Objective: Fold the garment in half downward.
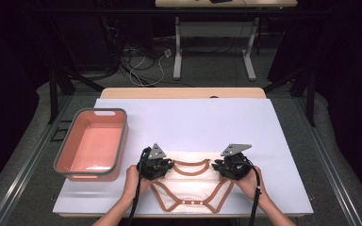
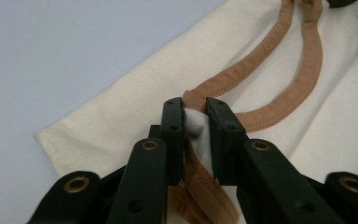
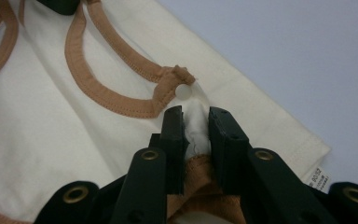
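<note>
We are clamping the left gripper's fingers (image 2: 173,135) and the right gripper's fingers (image 3: 226,140) on pinches of the cream cotton baby bodysuit with brown trim (image 1: 192,186), which is lying flat on the white counter (image 1: 188,122). We should be lifting both shoulders evenly, keeping the cloth taut, toward the pink plastic basin (image 1: 93,143).

High view: above the near edge, facing forward and down. Gripper views: close along black jaws, sharing the cream, brown-trimmed cotton garment (image 1: 192,181).
</note>
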The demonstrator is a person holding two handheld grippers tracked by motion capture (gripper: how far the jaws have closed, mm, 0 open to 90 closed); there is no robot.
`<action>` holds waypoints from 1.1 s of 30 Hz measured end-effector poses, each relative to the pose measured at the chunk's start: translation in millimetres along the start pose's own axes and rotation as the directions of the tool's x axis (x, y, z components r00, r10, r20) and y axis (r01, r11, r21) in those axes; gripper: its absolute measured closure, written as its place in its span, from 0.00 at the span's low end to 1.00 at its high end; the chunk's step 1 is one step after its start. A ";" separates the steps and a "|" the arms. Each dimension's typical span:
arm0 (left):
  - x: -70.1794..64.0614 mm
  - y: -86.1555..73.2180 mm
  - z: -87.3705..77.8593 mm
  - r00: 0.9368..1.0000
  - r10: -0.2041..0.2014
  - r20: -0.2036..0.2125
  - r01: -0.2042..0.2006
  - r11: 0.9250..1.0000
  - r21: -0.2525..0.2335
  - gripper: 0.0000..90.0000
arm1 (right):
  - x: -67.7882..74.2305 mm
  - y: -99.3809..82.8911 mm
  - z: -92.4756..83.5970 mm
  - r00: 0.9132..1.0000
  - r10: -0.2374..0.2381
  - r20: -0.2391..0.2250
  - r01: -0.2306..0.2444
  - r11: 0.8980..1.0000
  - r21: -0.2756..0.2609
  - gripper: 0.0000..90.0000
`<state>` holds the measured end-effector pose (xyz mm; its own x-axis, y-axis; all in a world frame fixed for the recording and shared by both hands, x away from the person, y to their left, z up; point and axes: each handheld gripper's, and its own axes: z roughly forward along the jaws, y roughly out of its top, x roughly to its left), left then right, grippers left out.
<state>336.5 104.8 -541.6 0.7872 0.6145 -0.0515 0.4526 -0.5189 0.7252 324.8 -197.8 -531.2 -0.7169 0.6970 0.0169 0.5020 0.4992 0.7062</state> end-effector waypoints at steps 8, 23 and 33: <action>-2.8 -2.7 -1.3 0.999 0.006 0.037 -0.009 0.997 0.072 0.85 | 4.8 -3.4 1.4 0.999 -0.018 -0.027 0.020 0.998 0.061 0.83; 4.2 -4.2 5.5 0.998 -0.030 0.050 0.027 0.998 0.064 0.48 | 0.2 0.5 6.9 0.999 0.015 -0.046 -0.012 0.998 0.068 0.48; 0.6 -6.5 8.3 0.998 -0.006 0.056 0.003 0.999 0.049 0.75 | 6.1 3.0 14.0 0.998 -0.033 -0.045 0.036 0.997 0.075 0.74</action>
<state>337.4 103.6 -552.0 0.8066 0.5836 -0.0942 0.4751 -0.5452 0.6907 328.7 -184.8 -538.9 -0.7540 0.6563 0.0254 0.5105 0.5612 0.6515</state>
